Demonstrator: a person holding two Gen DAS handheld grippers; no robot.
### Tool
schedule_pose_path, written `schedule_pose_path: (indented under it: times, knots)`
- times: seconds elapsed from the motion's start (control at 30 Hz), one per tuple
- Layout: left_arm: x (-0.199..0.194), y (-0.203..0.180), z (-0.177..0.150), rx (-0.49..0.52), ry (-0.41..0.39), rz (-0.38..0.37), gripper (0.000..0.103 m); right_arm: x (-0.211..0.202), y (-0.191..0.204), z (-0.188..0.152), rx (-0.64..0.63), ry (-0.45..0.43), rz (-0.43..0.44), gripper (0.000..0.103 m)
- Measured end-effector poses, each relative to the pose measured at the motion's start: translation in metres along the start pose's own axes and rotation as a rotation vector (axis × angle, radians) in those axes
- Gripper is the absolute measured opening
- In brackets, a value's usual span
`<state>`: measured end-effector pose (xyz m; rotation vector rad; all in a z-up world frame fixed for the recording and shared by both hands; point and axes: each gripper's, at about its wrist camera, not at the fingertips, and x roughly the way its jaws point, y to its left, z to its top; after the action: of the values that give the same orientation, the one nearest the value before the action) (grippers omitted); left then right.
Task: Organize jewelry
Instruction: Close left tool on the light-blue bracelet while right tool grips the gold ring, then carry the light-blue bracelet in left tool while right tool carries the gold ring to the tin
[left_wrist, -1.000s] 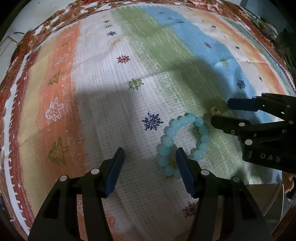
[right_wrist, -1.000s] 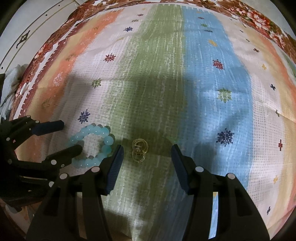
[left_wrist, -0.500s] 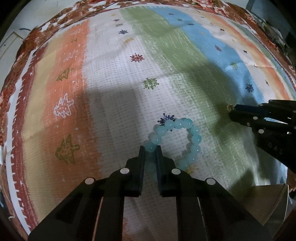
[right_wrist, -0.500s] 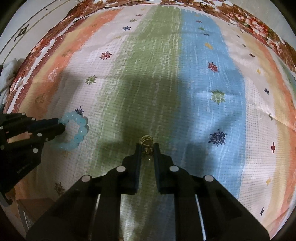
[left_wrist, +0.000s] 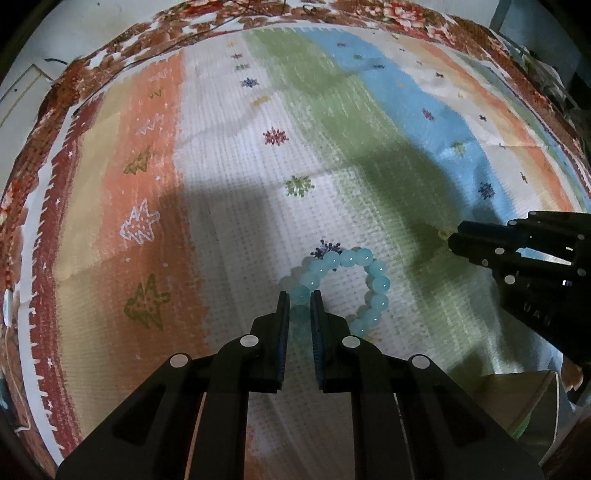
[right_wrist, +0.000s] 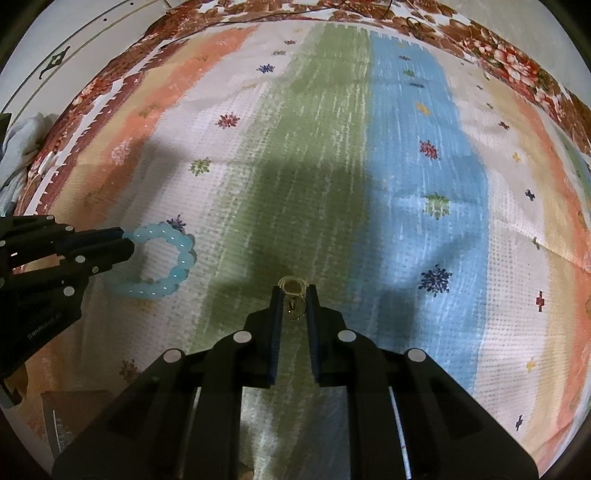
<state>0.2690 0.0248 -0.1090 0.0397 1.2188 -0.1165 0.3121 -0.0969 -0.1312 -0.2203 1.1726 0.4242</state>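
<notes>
Both grippers are clamped for a lift off the striped bedspread (left_wrist: 229, 206), well inside its floral border: the left gripper (left_wrist: 300, 295) pinches one bead of the turquoise bead bracelet (left_wrist: 343, 284), the right gripper (right_wrist: 293, 291) grips what seem gold earrings (right_wrist: 293, 295).

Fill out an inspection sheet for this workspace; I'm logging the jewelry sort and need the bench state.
Surface: striped cloth, creased, partly shadowed.
Job's things: blue bead bracelet; small gold ring piece.
Clutter: dark box corner at near edge.
Grippers: left gripper shut on the bracelet; right gripper shut on the gold piece.
Cables: nothing seen.
Surroundings: floral border; pale floor beyond.
</notes>
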Motion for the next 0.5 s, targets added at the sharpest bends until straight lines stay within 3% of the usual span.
schedule_pose_path:
  times: [0.5]
  knots:
    - [-0.030, -0.005, 0.000, -0.022, -0.068, -0.028, 0.011, -0.036, 0.006, -0.005, 0.002, -0.076, 0.002, 0.011]
